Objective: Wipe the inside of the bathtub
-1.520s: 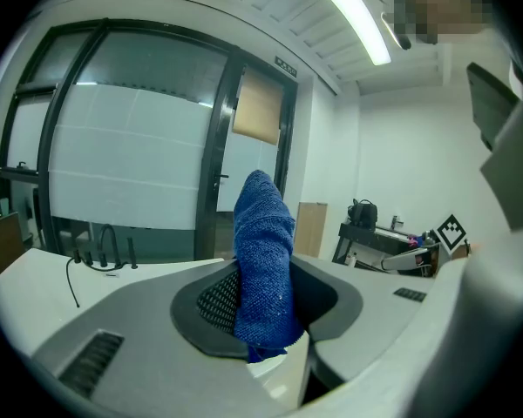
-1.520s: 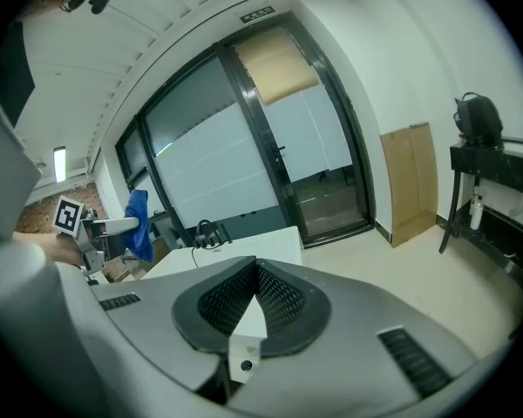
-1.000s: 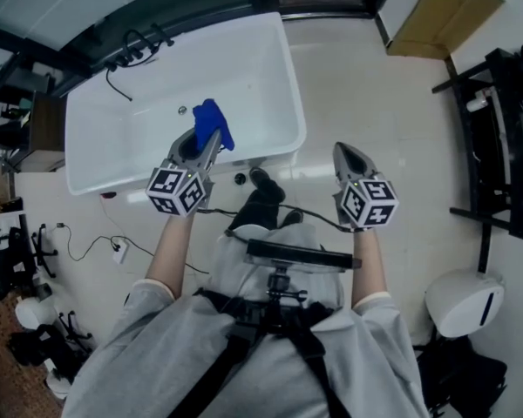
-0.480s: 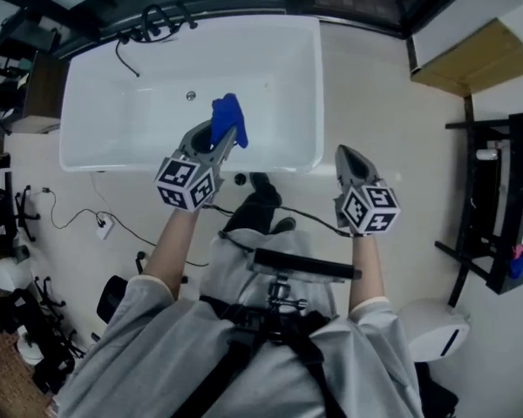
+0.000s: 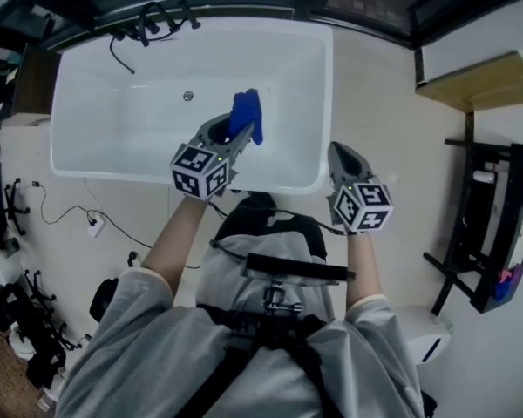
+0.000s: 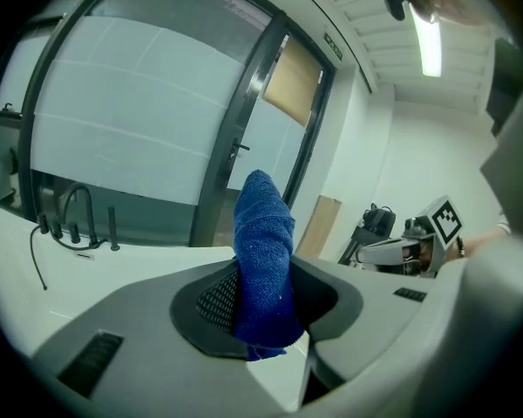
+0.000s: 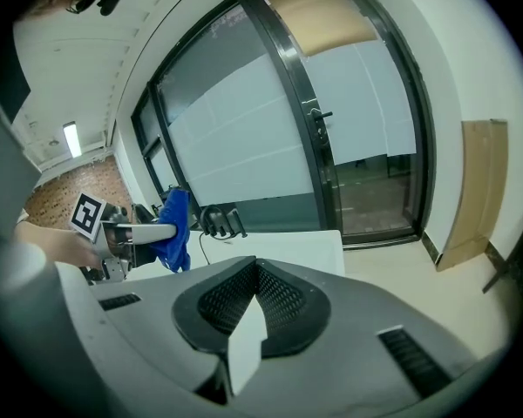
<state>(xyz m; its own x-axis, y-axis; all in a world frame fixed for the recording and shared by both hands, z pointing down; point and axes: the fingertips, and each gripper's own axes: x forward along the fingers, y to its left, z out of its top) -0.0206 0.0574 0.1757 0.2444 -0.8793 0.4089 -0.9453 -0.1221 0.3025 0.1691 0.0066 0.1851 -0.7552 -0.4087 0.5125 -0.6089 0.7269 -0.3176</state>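
The white bathtub (image 5: 96, 159) lies across the top of the head view, with a drain (image 5: 188, 97) in its floor. My left gripper (image 5: 237, 139) hangs over the tub's near rim, shut on a blue cloth (image 5: 247, 115) that sticks up past the jaws; the same blue cloth (image 6: 263, 259) fills the middle of the left gripper view. My right gripper (image 5: 340, 157) is held just right of the tub's near right corner, over the floor, its jaws closed with nothing between them. In the right gripper view the tub's rim (image 7: 314, 242) and the left gripper's blue cloth (image 7: 174, 226) show beyond the right gripper (image 7: 254, 296).
A black faucet with hose (image 5: 148, 20) sits at the tub's far left end. Glass doors (image 7: 357, 146) stand behind the tub. A black rack (image 5: 488, 225) is at the right, cables and gear (image 5: 35, 225) on the floor at left, a cardboard panel (image 5: 479, 81) upper right.
The person has stepped closer to the tub. The left gripper with the blue cloth has moved right and further over the tub's rim. The right gripper stays closed beside the tub.
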